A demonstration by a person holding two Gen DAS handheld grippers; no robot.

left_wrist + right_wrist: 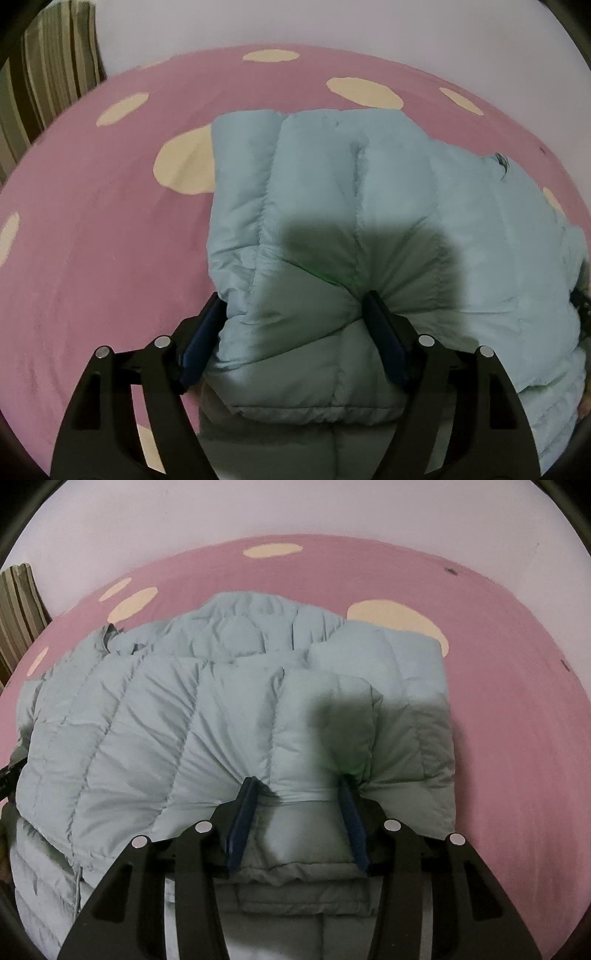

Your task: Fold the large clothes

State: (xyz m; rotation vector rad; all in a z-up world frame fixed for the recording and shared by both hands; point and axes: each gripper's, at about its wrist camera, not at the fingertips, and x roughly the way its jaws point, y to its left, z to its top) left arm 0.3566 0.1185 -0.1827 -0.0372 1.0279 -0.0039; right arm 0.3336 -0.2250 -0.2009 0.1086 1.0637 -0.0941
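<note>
— Puffer jacket (pixel 332 206), pale blue, lies on the pink spotted bedsheet (pixel 92 240); in the left wrist view your left gripper (pixel 293 306) pinches a thick bunch of its hem, likely to carry the fold over.

— And the right wrist view?

— Your right gripper (pixel 297 781) pinches the hem (pixel 295 853) likewise. No readable label shows.

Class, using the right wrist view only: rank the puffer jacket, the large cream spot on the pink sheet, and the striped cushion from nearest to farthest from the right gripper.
1. Puffer jacket: bunched between the right gripper's fingers, touching both.
2. Large cream spot: beyond the jacket, ahead and to the right on the pink sheet.
3. Striped cushion: far left edge, off the sheet.
</note>
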